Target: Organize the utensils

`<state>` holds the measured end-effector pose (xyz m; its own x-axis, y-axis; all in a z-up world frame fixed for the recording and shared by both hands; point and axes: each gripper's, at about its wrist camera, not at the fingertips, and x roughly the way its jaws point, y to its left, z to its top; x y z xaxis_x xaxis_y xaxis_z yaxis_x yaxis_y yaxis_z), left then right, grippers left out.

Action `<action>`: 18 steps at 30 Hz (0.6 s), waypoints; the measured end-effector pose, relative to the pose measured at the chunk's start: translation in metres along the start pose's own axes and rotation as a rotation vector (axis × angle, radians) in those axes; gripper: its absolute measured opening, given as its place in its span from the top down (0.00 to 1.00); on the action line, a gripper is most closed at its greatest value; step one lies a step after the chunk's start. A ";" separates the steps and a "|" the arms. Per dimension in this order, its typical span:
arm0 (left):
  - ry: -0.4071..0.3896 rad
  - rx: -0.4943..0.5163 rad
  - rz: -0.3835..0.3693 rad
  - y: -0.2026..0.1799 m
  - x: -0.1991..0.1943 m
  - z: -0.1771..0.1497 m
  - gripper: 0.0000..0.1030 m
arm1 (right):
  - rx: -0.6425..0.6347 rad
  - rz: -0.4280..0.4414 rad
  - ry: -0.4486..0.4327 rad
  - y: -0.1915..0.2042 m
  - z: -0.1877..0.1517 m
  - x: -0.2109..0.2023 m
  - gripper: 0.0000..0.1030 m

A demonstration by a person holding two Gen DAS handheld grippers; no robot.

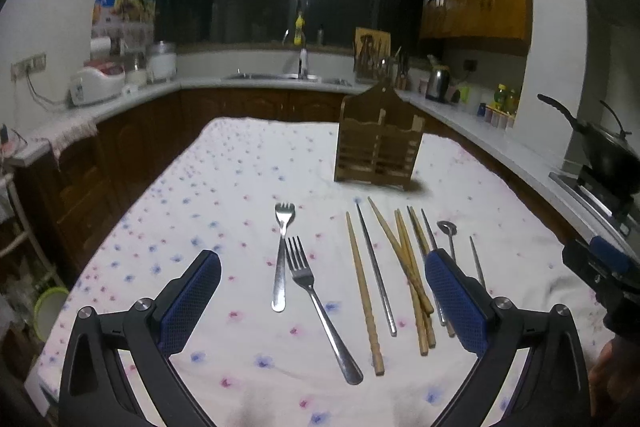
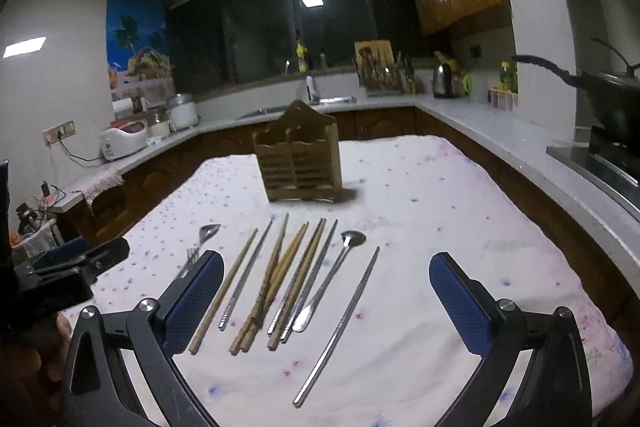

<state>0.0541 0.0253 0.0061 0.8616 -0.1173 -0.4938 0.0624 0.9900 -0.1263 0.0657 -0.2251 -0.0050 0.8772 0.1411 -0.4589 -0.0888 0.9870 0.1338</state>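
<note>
Nearest, the left gripper (image 1: 322, 281) hangs over the table (image 1: 208, 187) with its blue-padded jaws wide apart and holding nothing; the right gripper (image 2: 326, 281) does the same beside it. On the flowered cloth beneath them the utensils lie in a loose row: a long fork (image 1: 316, 301) and a shorter fork (image 1: 281, 247) to the left, then a spread of wooden chopsticks (image 2: 280, 275) mixed with metal chopsticks (image 1: 376, 267), some crossing one another, a small spoon (image 2: 332, 271) just right of them, and a single metal chopstick (image 2: 340, 323) lying apart at the right end. Beyond the row stands the wooden utensil holder (image 2: 298, 155), upright on the table. Farther back runs the kitchen counter with a sink (image 1: 276, 77).
</note>
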 end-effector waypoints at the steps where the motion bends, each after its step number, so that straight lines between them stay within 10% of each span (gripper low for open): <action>1: 0.018 -0.008 -0.004 0.002 0.004 0.004 0.01 | 0.002 -0.003 0.010 -0.002 0.001 0.003 0.00; 12: 0.212 0.029 -0.006 -0.002 0.084 0.064 0.14 | 0.023 0.017 0.153 -0.017 0.026 0.064 0.02; 18: 0.331 0.076 -0.035 -0.016 0.131 0.079 0.40 | 0.066 -0.020 0.324 -0.035 0.025 0.115 0.50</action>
<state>0.2060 -0.0001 0.0108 0.6487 -0.1581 -0.7444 0.1375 0.9864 -0.0897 0.1811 -0.2457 -0.0407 0.6815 0.1490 -0.7164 -0.0328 0.9843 0.1735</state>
